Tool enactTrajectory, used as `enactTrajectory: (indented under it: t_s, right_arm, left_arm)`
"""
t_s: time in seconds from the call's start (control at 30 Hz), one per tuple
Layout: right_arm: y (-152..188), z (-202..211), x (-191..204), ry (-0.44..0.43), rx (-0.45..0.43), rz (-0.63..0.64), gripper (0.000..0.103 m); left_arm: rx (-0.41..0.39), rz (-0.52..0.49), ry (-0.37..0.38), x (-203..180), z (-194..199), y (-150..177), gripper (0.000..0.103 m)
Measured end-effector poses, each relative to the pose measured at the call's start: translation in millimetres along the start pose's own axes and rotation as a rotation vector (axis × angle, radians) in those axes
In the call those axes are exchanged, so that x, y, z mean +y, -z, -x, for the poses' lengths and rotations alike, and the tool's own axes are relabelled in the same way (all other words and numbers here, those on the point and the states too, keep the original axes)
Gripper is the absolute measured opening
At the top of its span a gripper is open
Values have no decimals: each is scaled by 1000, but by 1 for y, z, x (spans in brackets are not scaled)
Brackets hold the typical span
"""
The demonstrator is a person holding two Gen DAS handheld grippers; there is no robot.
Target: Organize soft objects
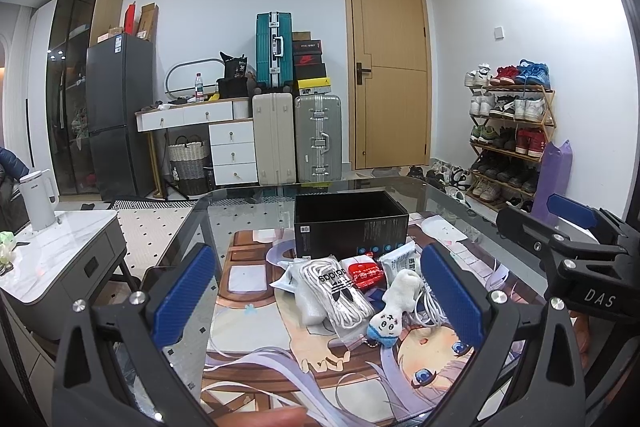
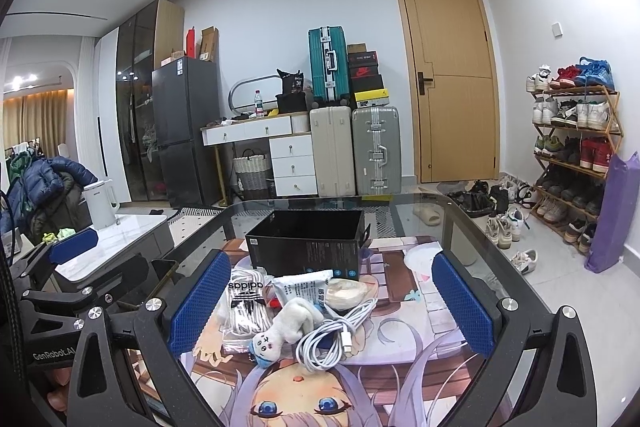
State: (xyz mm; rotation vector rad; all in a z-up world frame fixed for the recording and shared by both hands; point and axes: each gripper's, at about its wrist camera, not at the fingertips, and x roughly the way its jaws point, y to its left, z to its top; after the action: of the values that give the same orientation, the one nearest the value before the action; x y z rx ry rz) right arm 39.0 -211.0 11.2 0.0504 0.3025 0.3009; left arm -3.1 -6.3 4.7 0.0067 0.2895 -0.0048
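Note:
A pile of soft things lies on the anime mat (image 1: 256, 355) before an open black box (image 1: 350, 223) (image 2: 306, 247). It holds bagged white Adidas laces (image 1: 340, 291) (image 2: 245, 301), a red packet (image 1: 365, 274), a white tissue pack (image 1: 400, 259) (image 2: 306, 287), a small white plush toy (image 1: 394, 307) (image 2: 286, 327) and a coiled white cable (image 2: 336, 337). My left gripper (image 1: 318, 301) is open, its jaws on either side of the pile. My right gripper (image 2: 330, 307) is open, also on either side of it. Both are empty.
The mat covers a glass table (image 2: 460, 223). A white side table (image 1: 60, 259) with a kettle (image 1: 38, 199) stands left. A shoe rack (image 2: 576, 163) and loose shoes are at the right. Suitcases (image 1: 298, 139) and a door are behind.

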Motion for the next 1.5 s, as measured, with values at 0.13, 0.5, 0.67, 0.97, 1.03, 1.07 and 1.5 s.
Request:
enactTrajectory:
  t_s: [0.13, 0.5, 0.67, 0.97, 1.03, 1.07, 1.5]
  right_arm:
    - [0, 0, 1, 6, -8, 14, 102]
    - [-1, -18, -5, 5, 76, -5, 102]
    - [3, -28, -10, 12, 125, -8, 102]
    - [-1, -53, -7, -35, 211, 40, 102]
    - [-1, -66, -10, -47, 258, 41, 102]
    - [-2, -72, -11, -55, 280, 36, 102]
    - [16, -144, -16, -166, 563, -8, 102]
  left_arm:
    - [-7, 15, 11, 1, 1, -1, 103]
    - [74, 87, -9, 14, -11, -1, 103]
    - [184, 102, -19, 21, -29, 8, 103]
    - [290, 92, -36, 21, -48, 5, 103]
    - [344, 118, -33, 26, -60, 3, 103]
    - [370, 131, -21, 29, -66, 2, 103]
    - [557, 115, -56, 39, -128, 2, 103]
